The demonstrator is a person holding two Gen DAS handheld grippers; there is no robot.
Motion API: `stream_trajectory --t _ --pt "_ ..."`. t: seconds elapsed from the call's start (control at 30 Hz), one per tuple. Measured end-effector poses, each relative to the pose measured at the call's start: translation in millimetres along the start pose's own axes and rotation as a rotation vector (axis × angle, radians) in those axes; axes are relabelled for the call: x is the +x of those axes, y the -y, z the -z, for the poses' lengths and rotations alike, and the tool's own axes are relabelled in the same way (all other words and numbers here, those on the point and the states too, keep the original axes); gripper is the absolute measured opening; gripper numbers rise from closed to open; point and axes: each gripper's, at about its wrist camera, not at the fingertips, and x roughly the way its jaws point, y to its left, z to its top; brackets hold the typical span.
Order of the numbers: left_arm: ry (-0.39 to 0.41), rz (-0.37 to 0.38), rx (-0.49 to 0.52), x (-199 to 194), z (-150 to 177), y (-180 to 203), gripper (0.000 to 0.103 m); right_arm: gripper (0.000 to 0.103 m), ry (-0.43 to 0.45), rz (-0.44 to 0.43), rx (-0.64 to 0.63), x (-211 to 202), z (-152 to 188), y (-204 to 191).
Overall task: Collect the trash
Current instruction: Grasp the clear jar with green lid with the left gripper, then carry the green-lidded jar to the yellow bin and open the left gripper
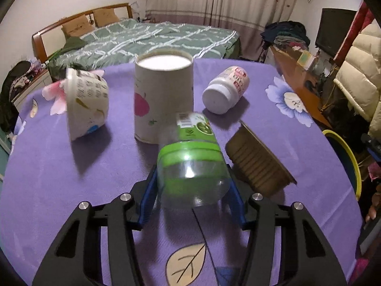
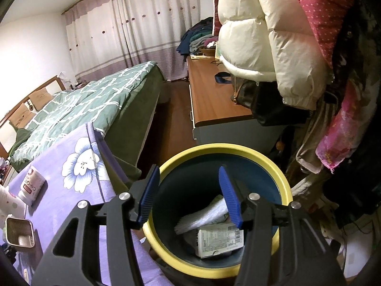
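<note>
Left tool (image 1: 191, 186): matt black plastic arms, bright metal screw heads, ribbed blue pads, clamped on a clear glossy plastic bottle (image 1: 190, 166) with a shiny green film label. Desk (image 1: 71, 190) wears a matt, slightly napped purple cloth; on it a matt paperboard tube (image 1: 163, 97), a smooth white plastic pill bottle (image 1: 225, 90), a printed paper-look cup (image 1: 87, 102) and a ribbed brown tray (image 1: 258, 162), material unclear. Right view: smooth plastic bin (image 2: 273, 166) with yellow rim, printed carton (image 2: 219, 239) inside; polished wood cabinet top (image 2: 214, 100); puffy satin-sheen jacket (image 2: 273, 35).
</note>
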Motion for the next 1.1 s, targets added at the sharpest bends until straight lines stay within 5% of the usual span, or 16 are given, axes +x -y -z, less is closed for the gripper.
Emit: stream_trajectory --t 0.7,1.1 --pt "0.114 0.094 0.082 -120.3 31.2 9.5 0.052 0.050 0.009 -0.040 0.000 -9.0 -1.6 -3.8" --pt "0.136 0.286 0.242 -137.5 4.6 114.5 0.052 0.053 0.008 -0.052 -0.015 -34.6 -11.4 57.8"
